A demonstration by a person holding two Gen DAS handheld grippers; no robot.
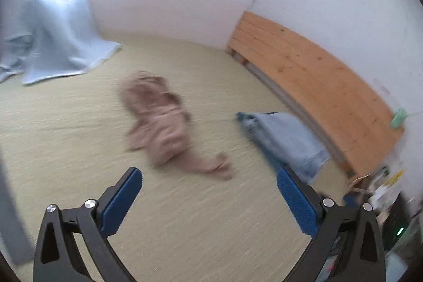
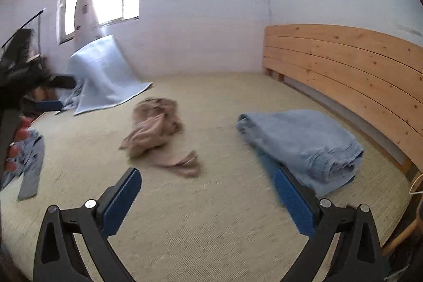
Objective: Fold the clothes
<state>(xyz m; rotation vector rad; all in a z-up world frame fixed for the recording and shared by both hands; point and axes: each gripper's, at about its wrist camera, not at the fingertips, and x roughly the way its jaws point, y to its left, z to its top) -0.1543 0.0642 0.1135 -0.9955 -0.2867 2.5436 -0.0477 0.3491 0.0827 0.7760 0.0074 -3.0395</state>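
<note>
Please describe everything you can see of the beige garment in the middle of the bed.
The beige garment is soft, thin-looking cloth, crumpled in an unfolded heap, one narrow part trailing toward the cameras. It lies on the pale woven bed surface, apart from the folded jeans and the light blue blanket. Nothing grips it. Blur hides details.

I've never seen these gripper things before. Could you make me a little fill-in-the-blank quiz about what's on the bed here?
1. The crumpled beige garment lies between the light blue blanket and the folded ____.
2. The fingers of the right gripper are spread ____, holding nothing.
3. The headboard behind the folded stack is made of ____.
4. The pads on the left gripper are coloured ____.

Missing words: jeans; open; wood; blue
</note>
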